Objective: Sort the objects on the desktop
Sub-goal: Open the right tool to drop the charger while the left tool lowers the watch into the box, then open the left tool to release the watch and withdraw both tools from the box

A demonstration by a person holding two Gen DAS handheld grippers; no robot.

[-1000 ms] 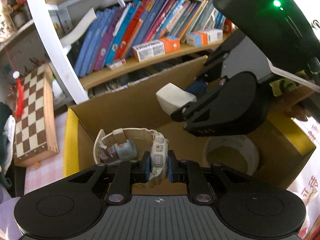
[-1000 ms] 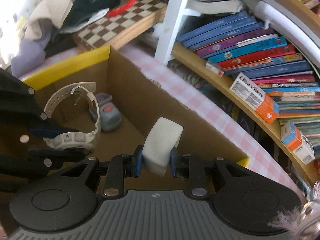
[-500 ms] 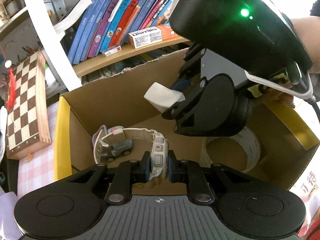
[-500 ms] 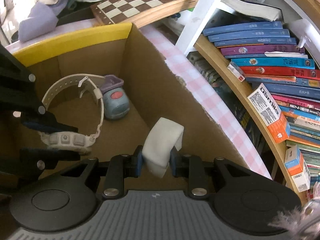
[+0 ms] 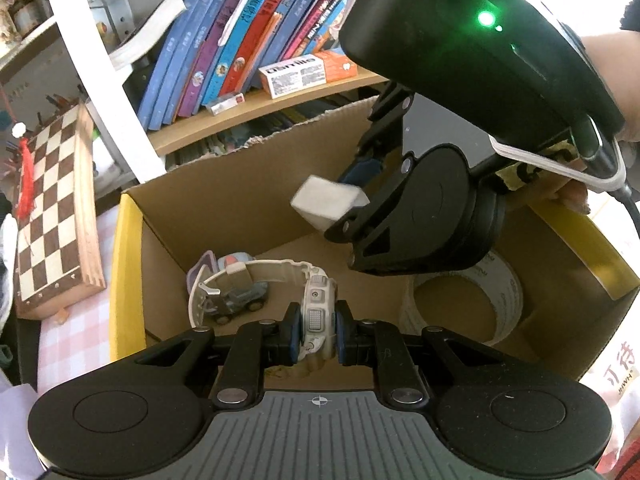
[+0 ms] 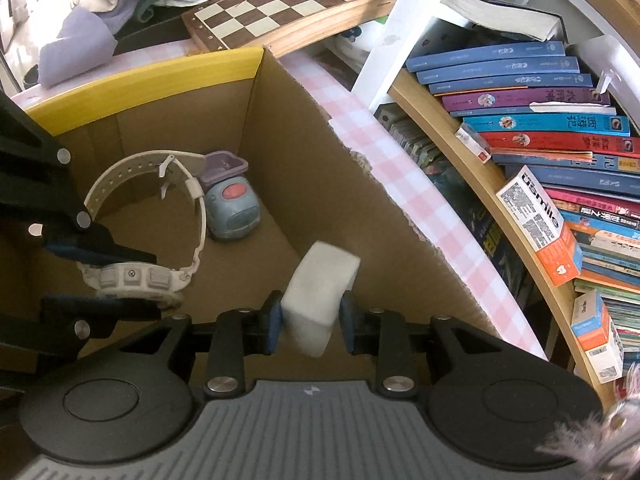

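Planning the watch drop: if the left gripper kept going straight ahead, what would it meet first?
Probably the small toy car on the cardboard box floor, just beyond the watch held by the left gripper; depth is uncertain.

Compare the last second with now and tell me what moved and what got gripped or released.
Both grippers have sunk lower over the cardboard box, so more of its floor shows. Nothing was released: the left gripper stays shut on the white watch, the right gripper on the white eraser. Toy car and tape roll lie unmoved inside.

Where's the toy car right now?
The toy car sits on the floor of the cardboard box, in its far corner, just behind the white watch held by the left gripper.
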